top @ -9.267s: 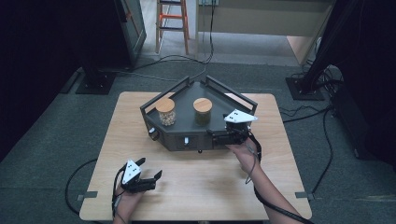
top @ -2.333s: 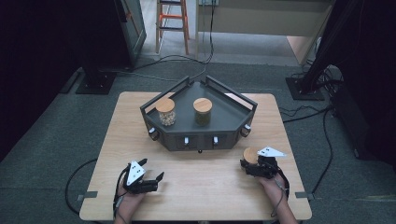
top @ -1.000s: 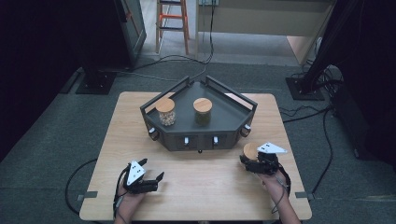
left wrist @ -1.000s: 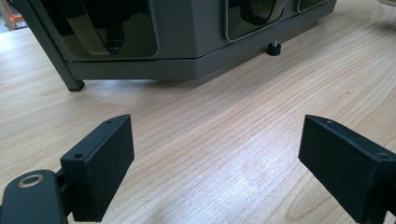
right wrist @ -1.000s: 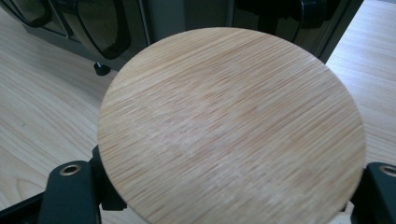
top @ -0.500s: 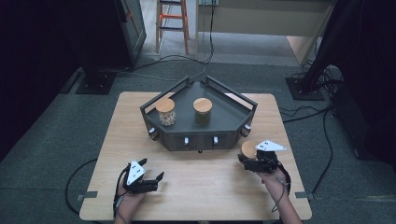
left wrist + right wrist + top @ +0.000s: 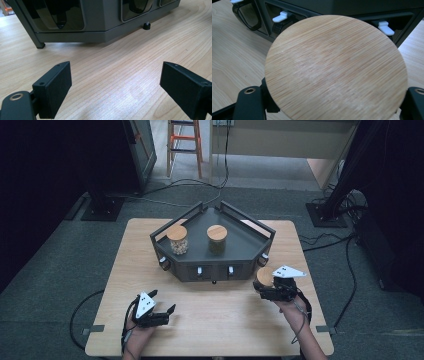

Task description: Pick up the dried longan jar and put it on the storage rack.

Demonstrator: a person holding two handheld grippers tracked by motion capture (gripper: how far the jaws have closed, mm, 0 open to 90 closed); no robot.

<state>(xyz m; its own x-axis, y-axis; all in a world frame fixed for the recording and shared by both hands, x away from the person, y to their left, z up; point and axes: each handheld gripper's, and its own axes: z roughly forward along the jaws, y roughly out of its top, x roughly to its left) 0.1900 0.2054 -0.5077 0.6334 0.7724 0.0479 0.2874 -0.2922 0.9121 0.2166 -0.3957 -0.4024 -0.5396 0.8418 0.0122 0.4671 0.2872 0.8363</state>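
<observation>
Two lidded jars [image 7: 177,239] stand on the tray [image 7: 250,242]. My right gripper [image 7: 270,289], clamped on a wooden-lidded jar [image 7: 335,67], has edged trayward; my left gripper [image 7: 159,312] gapes empty.

The jar [image 7: 263,276] is topped by a round lid [image 7: 336,66] of pale, fine-grained bamboo, lying flat and facing up. It sits between the jaws of the right gripper [image 7: 272,290], just in front of the dark stand's right front corner. The jar's body below the lid is hidden.
</observation>
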